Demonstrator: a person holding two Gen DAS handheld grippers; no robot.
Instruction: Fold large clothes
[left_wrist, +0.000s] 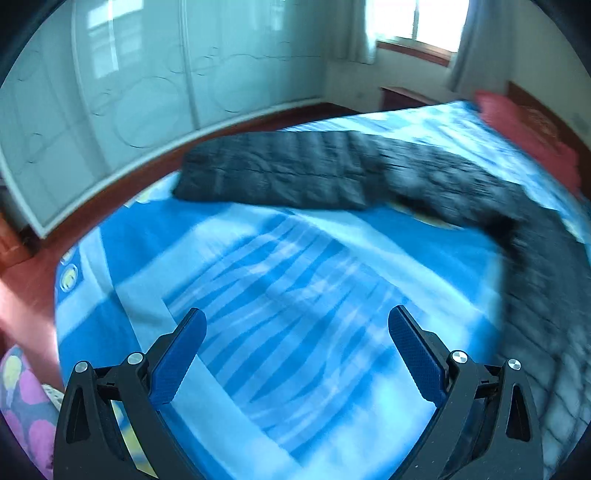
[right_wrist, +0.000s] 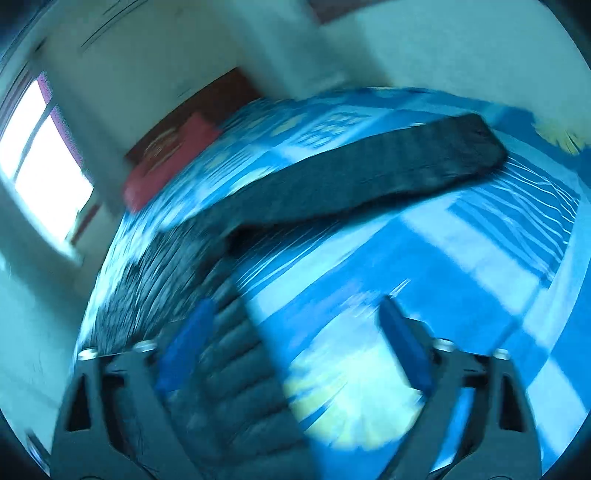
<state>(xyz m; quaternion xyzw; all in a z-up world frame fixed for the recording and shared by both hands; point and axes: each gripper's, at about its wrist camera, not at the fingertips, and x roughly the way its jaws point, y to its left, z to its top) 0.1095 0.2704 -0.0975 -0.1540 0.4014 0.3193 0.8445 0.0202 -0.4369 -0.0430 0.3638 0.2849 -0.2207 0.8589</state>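
Observation:
A dark quilted puffer jacket lies on a blue patterned bedsheet, its body stretching across the far side and a part running down the right edge. My left gripper is open and empty above bare sheet, well short of the jacket. In the blurred right wrist view the jacket lies diagonally, with a quilted part under the left finger. My right gripper is open, holding nothing, over the jacket's edge and the sheet.
A red pillow lies at the bed's head, also seen in the right wrist view. White wardrobe doors line the far wall beyond a red-brown floor strip. A window is at the back. A colourful cushion sits at lower left.

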